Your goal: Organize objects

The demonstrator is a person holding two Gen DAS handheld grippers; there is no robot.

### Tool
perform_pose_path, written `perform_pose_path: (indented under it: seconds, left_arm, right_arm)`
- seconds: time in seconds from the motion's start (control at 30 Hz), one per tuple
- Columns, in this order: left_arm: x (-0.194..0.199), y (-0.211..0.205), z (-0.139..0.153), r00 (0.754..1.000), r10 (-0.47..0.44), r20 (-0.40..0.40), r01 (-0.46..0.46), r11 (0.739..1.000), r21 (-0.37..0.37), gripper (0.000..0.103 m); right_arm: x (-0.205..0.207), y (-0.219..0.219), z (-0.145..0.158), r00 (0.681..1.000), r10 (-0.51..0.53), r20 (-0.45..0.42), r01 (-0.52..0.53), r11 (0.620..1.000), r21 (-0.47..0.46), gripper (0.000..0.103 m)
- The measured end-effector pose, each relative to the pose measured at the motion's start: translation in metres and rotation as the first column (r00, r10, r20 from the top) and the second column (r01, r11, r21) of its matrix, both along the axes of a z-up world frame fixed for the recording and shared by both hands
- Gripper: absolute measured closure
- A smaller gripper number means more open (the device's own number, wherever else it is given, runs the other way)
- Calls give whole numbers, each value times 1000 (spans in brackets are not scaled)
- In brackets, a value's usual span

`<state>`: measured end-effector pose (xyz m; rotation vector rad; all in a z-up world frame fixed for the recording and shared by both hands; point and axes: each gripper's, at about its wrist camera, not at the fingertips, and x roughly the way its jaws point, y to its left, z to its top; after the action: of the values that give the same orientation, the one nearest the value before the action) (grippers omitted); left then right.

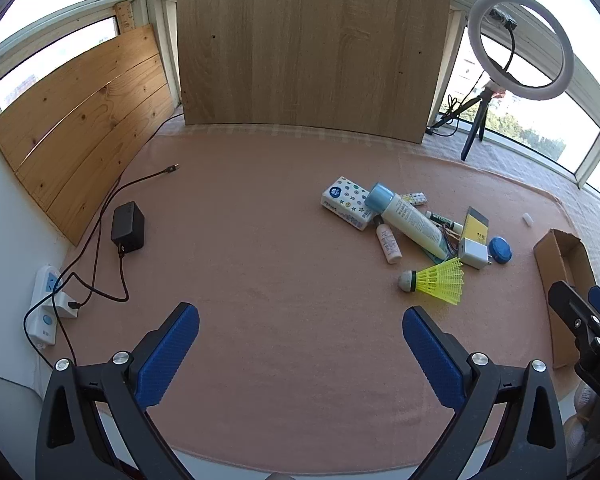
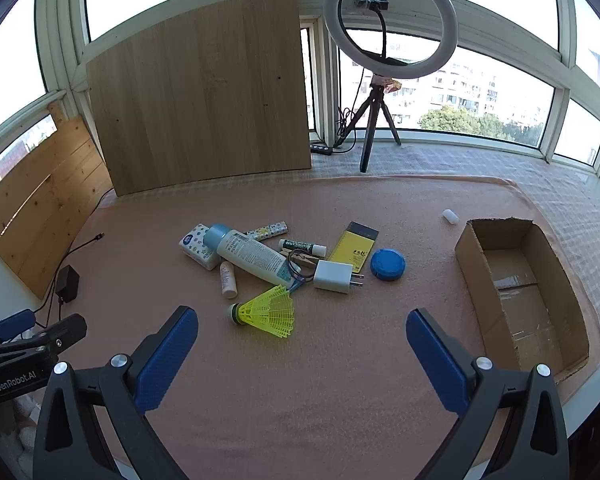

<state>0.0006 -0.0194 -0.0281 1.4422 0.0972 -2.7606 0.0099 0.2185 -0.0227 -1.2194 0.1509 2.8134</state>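
The left gripper (image 1: 301, 330) is wide open, holds nothing, and hangs low over the bare worktop (image 1: 260, 240), left of the yellow shuttlecock (image 2: 269, 312). The little things lie piled behind the shuttlecock, probably waiting for the cardboard box (image 2: 466, 256) on its right. The right gripper (image 2: 302, 334) is wide open and empty too, just in front of the shuttlecock.

Left claw (image 1: 301, 344) spread wide, nothing between its blue pads, low over the pink worktop (image 1: 260, 248). Landmark: yellow shuttlecock (image 1: 436, 280), lying on its side. Just behind it: white charger plug (image 1: 474, 253), blue round lid (image 1: 500, 250), big white bottle (image 1: 410, 220) lying across a tissue pack (image 1: 346, 202). Cardboard box (image 1: 564, 272) to its right. Black adapter (image 1: 128, 222) far to its left. Right claw (image 1: 584, 312) at the frame's right edge, over the box.
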Motion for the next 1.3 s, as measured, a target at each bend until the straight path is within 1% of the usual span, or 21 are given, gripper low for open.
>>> perform_pose_path:
  seconds: [0.1,0.27,0.53,0.73,0.83,0.93,1.03,1.1,1.2,1.3]
  left_arm:
    - [6,-1,-2,1000,15,-2,-15,1000,-19,0]
    - [13,1,-12,1000,-5,20,5,999,-35,0]
    - [29,-11,-13,999,39,12,-39,999,1,0]
    - [32,-3,-17,998,3,62,-1,1000,-25,0]
    - [33,2,-15,998,-12,57,14,999,-40,0]
    - [33,2,-12,999,-15,50,16,999,-28,0]
    - [32,0,-14,997,-27,68,27,1000,5,0]
    - [32,0,-14,997,-31,70,30,999,14,0]
    - [33,-1,-12,999,-16,51,15,1000,16,0]
    - [33,-7,-10,999,10,45,-12,999,34,0]
  right_arm:
    - [2,-1,-3,1000,-3,4,3,1000,7,1]
    - [5,-1,-9,1000,-10,18,10,1000,8,1]
    - [18,-6,-13,999,-38,24,37,999,18,1]
    - [34,-16,-12,999,-32,23,31,999,25,1]
    - [38,-19,-8,1000,-20,10,20,999,38,1]
    - [38,-19,-6,1000,-18,2,18,999,34,1]
    - [36,-19,-8,1000,-12,13,12,1000,19,0]
    - [36,-18,-9,1000,-8,15,8,1000,12,0]
    - [37,-19,-9,1000,-7,12,6,1000,8,0]
    - [37,-20,-9,1000,-7,8,7,1000,10,1]
